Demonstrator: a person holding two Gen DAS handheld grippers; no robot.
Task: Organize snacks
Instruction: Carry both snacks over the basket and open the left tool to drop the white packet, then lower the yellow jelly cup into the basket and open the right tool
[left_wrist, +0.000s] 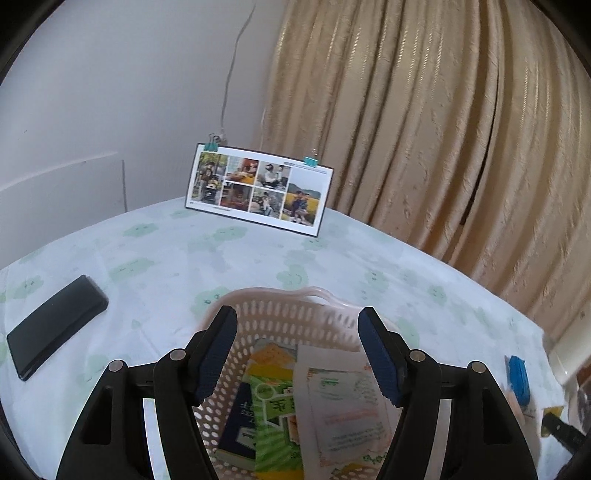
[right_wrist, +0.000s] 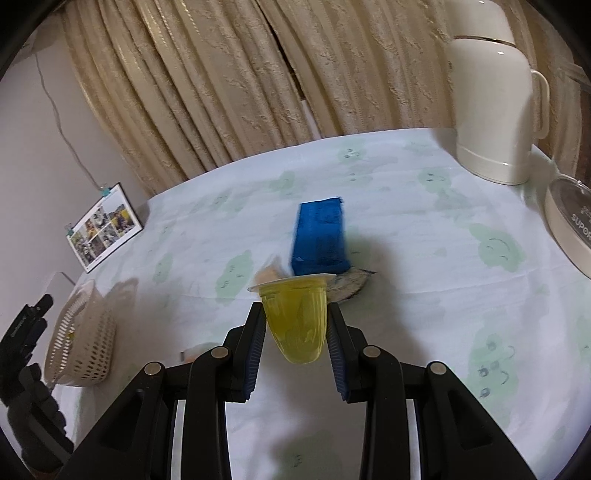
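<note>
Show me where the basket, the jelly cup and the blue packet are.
basket (left_wrist: 280, 314): left wrist view, far perforated wall.
jelly cup (right_wrist: 297, 317): right wrist view, yellow body.
blue packet (right_wrist: 320, 232): right wrist view, top face.

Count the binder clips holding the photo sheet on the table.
2. One binder clip grips the top left corner of the photo sheet; the other clip sits further right along its top edge. Any behind it would be hidden.
</note>
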